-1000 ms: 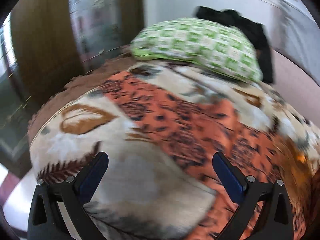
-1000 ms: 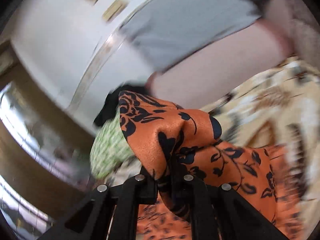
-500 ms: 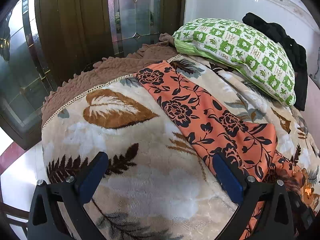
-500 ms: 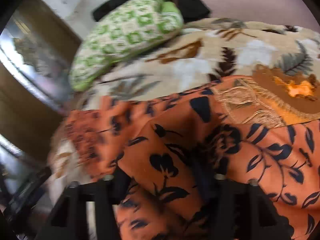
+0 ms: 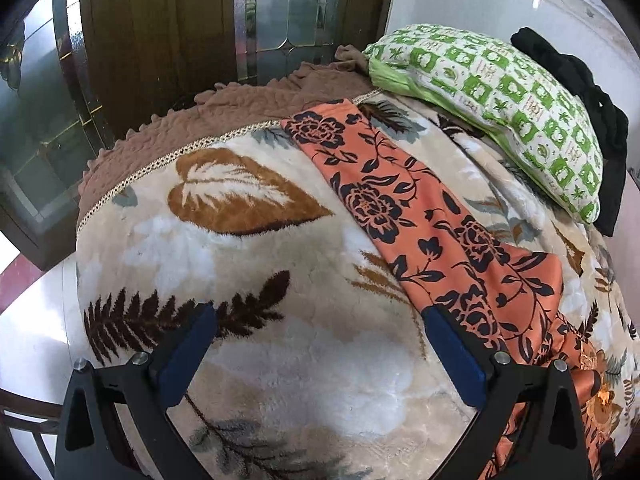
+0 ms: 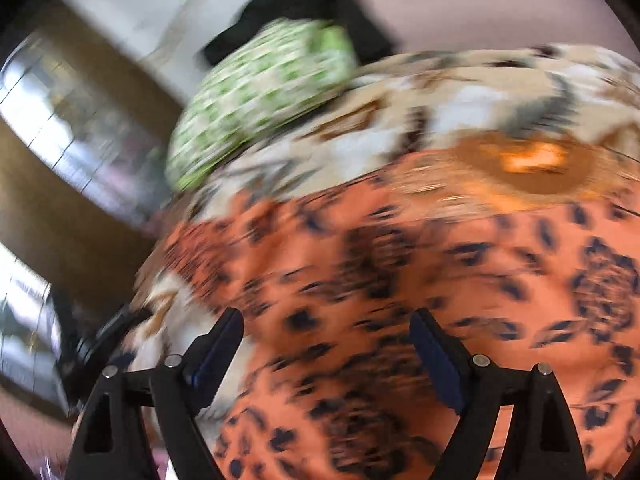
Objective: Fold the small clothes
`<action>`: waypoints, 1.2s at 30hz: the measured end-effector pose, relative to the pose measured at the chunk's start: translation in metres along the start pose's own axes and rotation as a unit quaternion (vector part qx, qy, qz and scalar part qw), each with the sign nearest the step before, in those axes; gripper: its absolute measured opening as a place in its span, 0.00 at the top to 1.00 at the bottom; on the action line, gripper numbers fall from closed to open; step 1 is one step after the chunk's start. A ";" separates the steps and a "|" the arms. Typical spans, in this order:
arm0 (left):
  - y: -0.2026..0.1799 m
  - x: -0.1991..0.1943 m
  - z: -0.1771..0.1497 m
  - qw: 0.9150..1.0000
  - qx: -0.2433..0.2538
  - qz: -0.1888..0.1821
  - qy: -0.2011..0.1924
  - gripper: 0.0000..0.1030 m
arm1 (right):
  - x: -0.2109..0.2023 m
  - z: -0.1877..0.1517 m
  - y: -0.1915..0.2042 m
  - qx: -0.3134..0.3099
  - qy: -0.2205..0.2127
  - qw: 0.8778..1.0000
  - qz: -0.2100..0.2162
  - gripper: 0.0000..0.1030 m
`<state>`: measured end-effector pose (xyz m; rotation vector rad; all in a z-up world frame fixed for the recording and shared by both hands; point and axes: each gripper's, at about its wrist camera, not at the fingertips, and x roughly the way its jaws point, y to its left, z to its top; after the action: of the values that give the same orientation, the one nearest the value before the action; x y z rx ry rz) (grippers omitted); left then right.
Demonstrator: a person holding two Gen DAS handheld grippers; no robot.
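Orange floral garment: thin, smooth cloth with a slight sheen. Leaf-print blanket beneath it: thick, fuzzy plush. Brown bedcover: matt quilted cloth with a scalloped edge and woven trim. Green-checked pillow: plain matt cotton-like cloth. Cabinet door: dark polished wood, with glossy leaded glass. My left gripper: matt black plastic fingers with blue pads (rubbery-looking) and shiny metal screws.
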<state>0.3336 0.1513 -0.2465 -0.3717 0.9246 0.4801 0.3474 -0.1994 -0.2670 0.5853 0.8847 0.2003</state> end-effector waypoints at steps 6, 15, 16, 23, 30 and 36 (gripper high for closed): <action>0.000 -0.003 0.001 1.000 -0.009 -0.005 -0.005 0.00 | -0.082 -0.017 -0.105 0.166 -0.084 0.982 -0.014 0.15; -0.001 0.014 0.003 1.000 0.000 0.007 0.014 0.00 | -0.093 -0.019 -0.158 0.200 -0.054 0.969 -0.136 0.35; 0.005 0.017 0.007 1.000 -0.009 0.010 0.016 0.00 | -0.085 -0.020 -0.165 0.198 -0.030 0.965 -0.168 0.45; 0.027 0.028 0.029 0.998 -0.058 -0.012 0.005 0.00 | -0.060 -0.001 -0.075 0.065 -0.043 0.992 -0.098 0.47; -0.007 0.043 0.026 0.999 -0.004 -0.034 0.030 0.00 | 0.016 0.026 0.021 -0.067 -0.006 0.996 -0.059 0.47; -0.001 0.057 0.032 0.997 -0.027 -0.036 0.056 0.00 | 0.044 0.068 0.018 -0.037 0.018 0.999 -0.020 0.34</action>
<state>0.3852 0.1798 -0.2760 -0.4828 1.0051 0.4218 0.4293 -0.1943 -0.2535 0.4970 0.9190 0.2069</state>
